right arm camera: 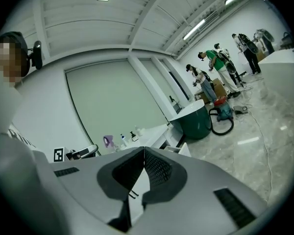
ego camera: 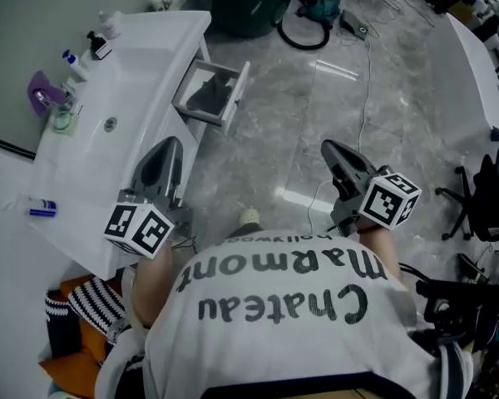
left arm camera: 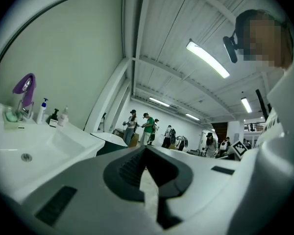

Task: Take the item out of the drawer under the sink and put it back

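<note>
The white sink vanity stands at the left, and one of its drawers is pulled open toward the floor. The drawer's inside looks grey and shadowed, and I cannot make out an item in it. My left gripper is held beside the vanity's front, short of the drawer, jaws shut and empty. My right gripper hovers over the marble floor, well right of the drawer, also shut with nothing in it. The right gripper view shows the open drawer ahead.
Soap bottles and a purple item sit at the basin's back edge. A dark green tub and a vacuum with hose stand beyond the vanity. A cable runs across the floor. An office chair is at the right. Several people stand far off.
</note>
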### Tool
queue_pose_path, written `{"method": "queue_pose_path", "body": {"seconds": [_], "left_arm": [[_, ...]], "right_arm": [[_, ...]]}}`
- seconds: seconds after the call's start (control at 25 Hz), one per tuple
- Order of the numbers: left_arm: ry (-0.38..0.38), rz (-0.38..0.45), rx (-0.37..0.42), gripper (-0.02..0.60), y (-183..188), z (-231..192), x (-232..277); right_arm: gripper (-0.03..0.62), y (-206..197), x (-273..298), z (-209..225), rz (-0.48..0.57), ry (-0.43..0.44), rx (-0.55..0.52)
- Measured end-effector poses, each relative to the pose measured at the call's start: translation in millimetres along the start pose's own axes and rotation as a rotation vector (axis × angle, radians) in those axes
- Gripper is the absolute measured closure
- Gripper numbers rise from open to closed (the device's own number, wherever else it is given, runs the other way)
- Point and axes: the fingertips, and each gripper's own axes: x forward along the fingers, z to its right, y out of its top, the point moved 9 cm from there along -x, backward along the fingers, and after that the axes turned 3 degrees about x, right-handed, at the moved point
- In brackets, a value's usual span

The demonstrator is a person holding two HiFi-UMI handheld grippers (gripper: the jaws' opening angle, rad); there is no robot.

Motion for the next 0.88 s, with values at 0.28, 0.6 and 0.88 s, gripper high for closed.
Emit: {"method": "queue_pose_path", "body": {"seconds": [0.28, 0.6, 0.88], "left_arm": [[-0.036, -0.004, -0.018, 0.572, 22, -54, 33], [-0.043, -0.013, -0.033, 0.572, 24, -89, 42], [-0.036, -0.04, -0.067, 0.572, 20, -110, 53]], "right_arm": [[0.583, 19, 70, -14, 0.0, -0.004, -0.024], [0.583, 31, 114, -18, 0.002, 0.011, 0.0], [0.583, 37, 129, -14, -0.024, -0.044, -0.056]]}}
